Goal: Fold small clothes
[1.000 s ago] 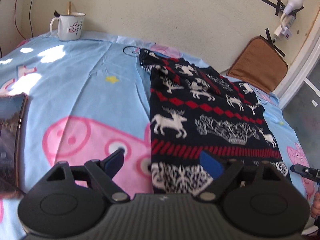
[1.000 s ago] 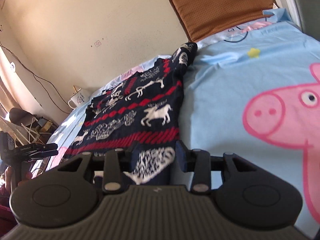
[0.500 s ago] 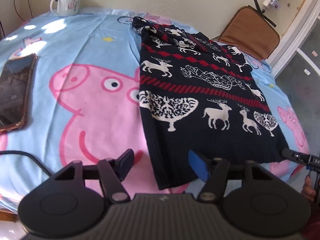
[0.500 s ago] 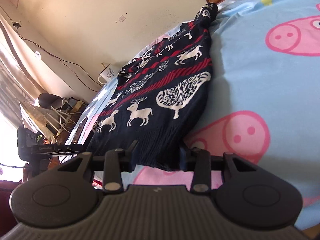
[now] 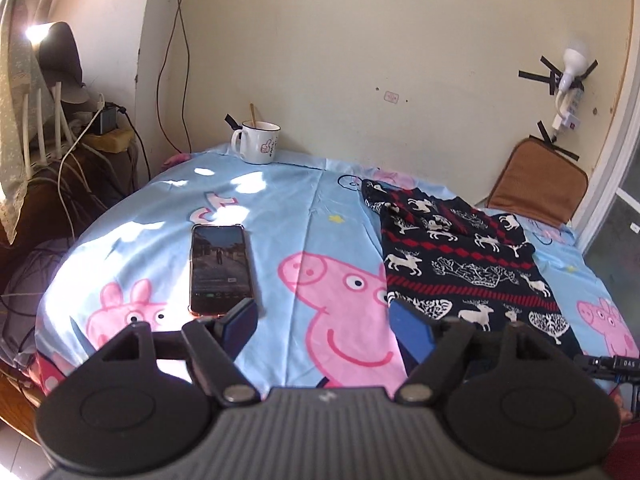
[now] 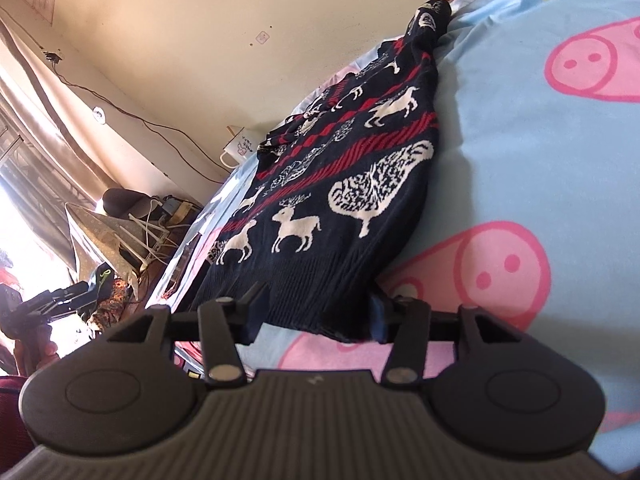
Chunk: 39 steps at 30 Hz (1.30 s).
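The left gripper (image 5: 326, 326) stands wide, jaws just opening, nothing between them. The right gripper (image 6: 314, 314) has just opened too, straddling the sweater's (image 6: 340, 184) hem without pressing it. The sweater (image 5: 460, 264) lies folded lengthwise at right of the bed (image 5: 304, 216). Since earlier, the left gripper has pulled back, bringing the phone (image 5: 220, 268) fully into view.
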Tool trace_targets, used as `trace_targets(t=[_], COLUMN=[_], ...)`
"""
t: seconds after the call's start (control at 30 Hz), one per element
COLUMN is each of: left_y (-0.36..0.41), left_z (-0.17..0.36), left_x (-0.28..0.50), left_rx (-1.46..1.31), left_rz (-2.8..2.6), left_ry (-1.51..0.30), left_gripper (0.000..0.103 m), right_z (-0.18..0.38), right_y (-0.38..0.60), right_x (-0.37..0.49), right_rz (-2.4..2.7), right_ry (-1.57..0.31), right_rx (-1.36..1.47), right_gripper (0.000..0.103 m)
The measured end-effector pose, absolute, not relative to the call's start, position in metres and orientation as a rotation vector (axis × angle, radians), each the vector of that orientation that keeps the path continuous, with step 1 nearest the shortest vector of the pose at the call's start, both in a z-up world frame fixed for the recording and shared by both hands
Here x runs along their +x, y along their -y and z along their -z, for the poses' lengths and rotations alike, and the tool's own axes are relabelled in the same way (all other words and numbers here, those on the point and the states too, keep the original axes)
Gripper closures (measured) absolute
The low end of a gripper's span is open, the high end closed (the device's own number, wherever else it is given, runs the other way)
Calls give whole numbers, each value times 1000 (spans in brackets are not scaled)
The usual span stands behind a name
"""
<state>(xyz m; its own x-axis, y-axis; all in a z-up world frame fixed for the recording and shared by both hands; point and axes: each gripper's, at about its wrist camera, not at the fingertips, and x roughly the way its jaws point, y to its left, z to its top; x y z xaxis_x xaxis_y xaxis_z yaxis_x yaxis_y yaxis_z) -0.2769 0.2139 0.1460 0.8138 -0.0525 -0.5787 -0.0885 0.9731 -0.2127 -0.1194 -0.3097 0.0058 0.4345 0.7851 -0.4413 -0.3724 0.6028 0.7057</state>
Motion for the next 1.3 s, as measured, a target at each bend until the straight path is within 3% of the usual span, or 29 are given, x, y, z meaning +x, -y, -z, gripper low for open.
trace_targets(t=[0.07,0.3,0.5,0.53,0.57,0.6,0.63,0.67,1.0,1.3], left_y=[-209,-162,-134,-129,-127,-126,-126,-127,-193,-182], left_z=[-134,-62,-28,-28,-28,-28,-29,-32,-93,-89], left_x=[-269,-201,-171,-170,-169,-169,-168,-170,-157,0], left_rx=[-280,-396,-385,-360,-355,-365,-377,-377,-701,-700], left_rz=[19,188,262,274,299,320,339,346,392,302], left_ry=[-638,-807,-909,-915,-931,-954,-966,-960,-680,-720], left_gripper=[28,27,29,37,67,81,87,91,94,93], right_z=[-7,-9,-9,-8,-6,-4,-2,-3,-64,-66], right_y=[309,310,306,304,300,296,292,291,326,303], right_x=[-120,-126,-136,-136,-135,-133,-131,-130,-106,40], right_rz=[-781,-750,-709,-706,-703,-698,-697,-703,-878,-703], right_ry=[-837,-845,-816,-811,-814,-822,-836,-832,-562,-579], right_rx=[554,560,538,536,530,513,493,487,584,568], right_gripper=[43,42,48,53,66,75,90,90,92,92])
